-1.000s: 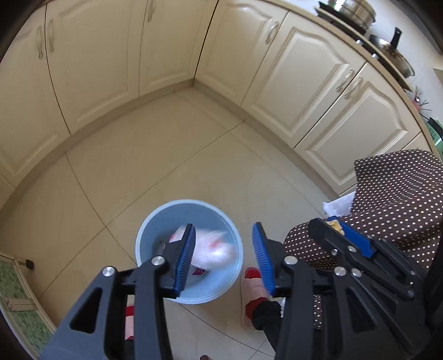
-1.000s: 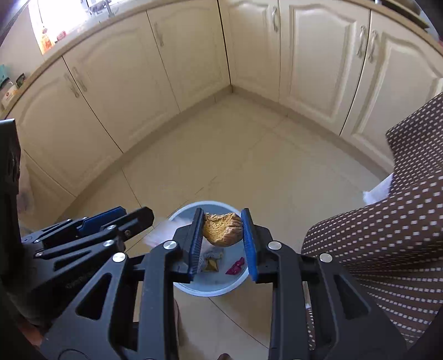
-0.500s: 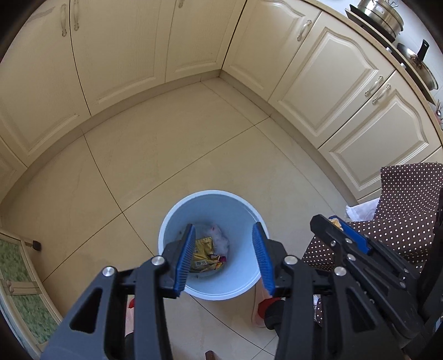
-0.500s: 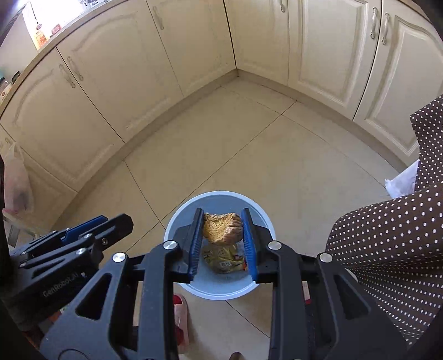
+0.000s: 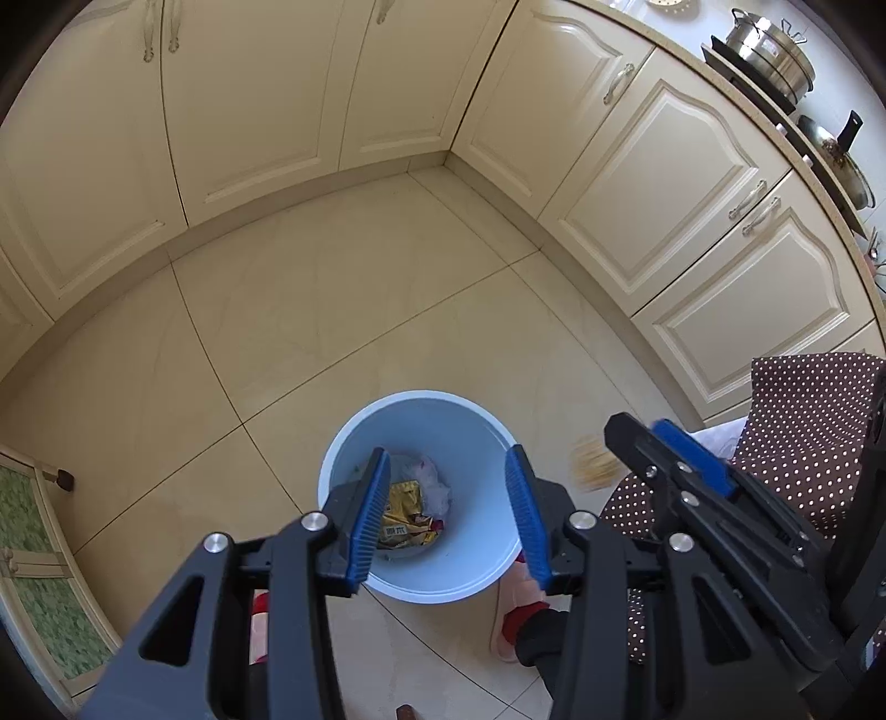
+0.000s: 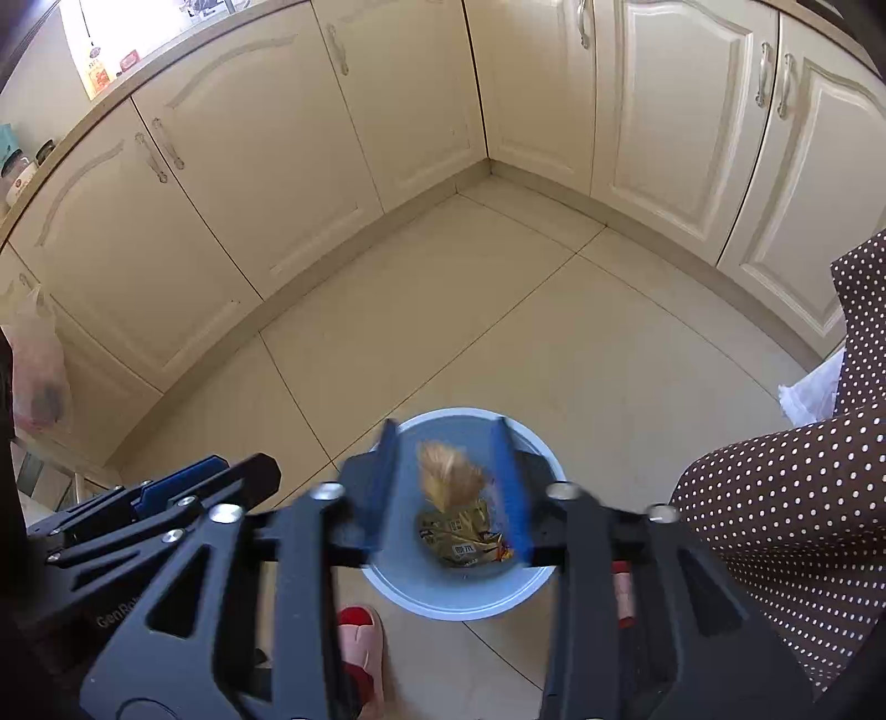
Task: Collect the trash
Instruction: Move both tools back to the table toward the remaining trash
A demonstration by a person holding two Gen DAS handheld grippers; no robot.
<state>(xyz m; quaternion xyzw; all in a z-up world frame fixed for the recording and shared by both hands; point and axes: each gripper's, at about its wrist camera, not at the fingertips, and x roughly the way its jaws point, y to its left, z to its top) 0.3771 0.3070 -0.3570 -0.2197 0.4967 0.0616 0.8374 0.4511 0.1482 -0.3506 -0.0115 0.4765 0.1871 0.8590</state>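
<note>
A light blue bin (image 5: 354, 443) stands on the tiled floor, holding a yellow wrapper (image 5: 404, 512) and a white-pink bag (image 5: 434, 479). My left gripper (image 5: 447, 451) hangs open above it with nothing between its blue pads. Over the same bin (image 6: 545, 448), my right gripper (image 6: 446, 426) has its jaws opening. A yellow-brown crumpled piece of trash (image 6: 451, 479) is blurred between them, clear of both pads, above the wrapper (image 6: 459, 540). The left wrist view shows the right gripper (image 5: 637, 429) at the right with the blurred piece (image 5: 592, 471) beside it. The left gripper (image 6: 243, 471) shows at lower left.
Cream cabinets (image 5: 664, 183) wrap around the floor corner. A person's polka-dot garment (image 6: 775, 526) fills the right side, with pink-red slippers (image 6: 360, 642) close to the bin. A plastic bag (image 6: 39, 382) hangs at left. Pots (image 5: 769, 44) sit on the counter.
The right jaws have spread and the yellow-brown piece has come free and blurs downward. The white-pink bag has settled inside the bin. Both views have shifted over the bin.
</note>
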